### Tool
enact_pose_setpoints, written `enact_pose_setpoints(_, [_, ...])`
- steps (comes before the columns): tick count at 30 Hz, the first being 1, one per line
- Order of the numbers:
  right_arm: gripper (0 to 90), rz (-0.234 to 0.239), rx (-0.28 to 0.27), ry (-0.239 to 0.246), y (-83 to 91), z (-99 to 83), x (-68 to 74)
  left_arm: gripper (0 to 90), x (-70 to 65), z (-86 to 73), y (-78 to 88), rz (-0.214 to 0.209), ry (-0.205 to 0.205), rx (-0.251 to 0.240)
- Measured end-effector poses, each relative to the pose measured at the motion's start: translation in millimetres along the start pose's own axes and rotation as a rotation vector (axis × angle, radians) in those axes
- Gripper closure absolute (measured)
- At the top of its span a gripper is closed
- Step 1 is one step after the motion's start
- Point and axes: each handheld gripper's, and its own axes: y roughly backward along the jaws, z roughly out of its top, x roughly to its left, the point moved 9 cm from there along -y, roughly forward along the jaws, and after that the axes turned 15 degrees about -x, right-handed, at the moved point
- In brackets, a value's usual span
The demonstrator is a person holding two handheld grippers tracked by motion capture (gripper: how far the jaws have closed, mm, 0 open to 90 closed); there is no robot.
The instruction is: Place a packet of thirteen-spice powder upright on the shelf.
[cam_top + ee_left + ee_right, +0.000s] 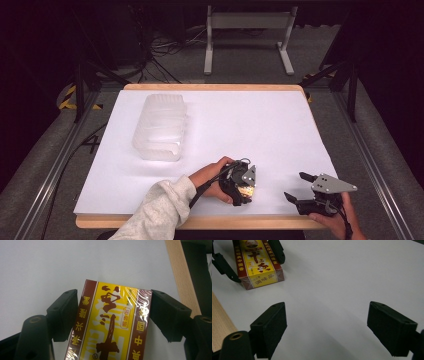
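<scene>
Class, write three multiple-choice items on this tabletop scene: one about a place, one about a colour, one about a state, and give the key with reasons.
1. Where does the clear ribbed plastic container lie on the white table sheet?
A. far left part
B. near right corner
C. between the two grippers

2. Which colours cover the flat cardboard box with printed characters?
A. blue and white
B. yellow and dark red
C. green and black

3. How does the left gripper stand to that box?
A. apart from it, off the sheet
B. above it, jaws pointing away
C. jaws on either side of it, against its long edges

Key: 1 A, the high view shows it on the far left part; 2 B, both gripper views show a yellow face with dark red borders; 3 C, the left gripper view shows both pads against the box. The right gripper stands open.
</scene>
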Motion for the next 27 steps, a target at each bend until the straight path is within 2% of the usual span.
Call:
enact_pose_setpoints(6, [16.6,0.003,-0.001,0.002,-0.9,0.5,0.2,27.2,-0.2,-0.9,0.7,0.004,-0.003,0.001])
enact_pose_setpoints(9, [16.6,0.004,-0.005,0.002,-0.9,1.5,0.2,29.5,1.4,-1.7,3.3,0.022,0.001,0.008])
enact_pose_setpoints(16, [16.6,0.005,-0.008,0.001,-0.9,2.4,0.0,32.0,4.7,-3.5,9.6,0.048,0.024,-0.016])
enact_pose_setpoints(20, [16.6,0.006,-0.012,0.002,-0.6,3.1,-0.2,32.3,5.4,-0.6,19.6,0.075,0.041,-0.054])
enact_pose_setpoints(23, [16.6,0.004,-0.014,0.0,-0.4,3.4,-0.5,32.4,5.3,0.2,26.1,0.086,0.044,-0.068])
enact_pose_setpoints(27, [16.6,0.004,-0.015,0.0,-0.3,3.9,-0.3,32.4,6.9,-0.2,38.0,0.124,0.05,-0.085])
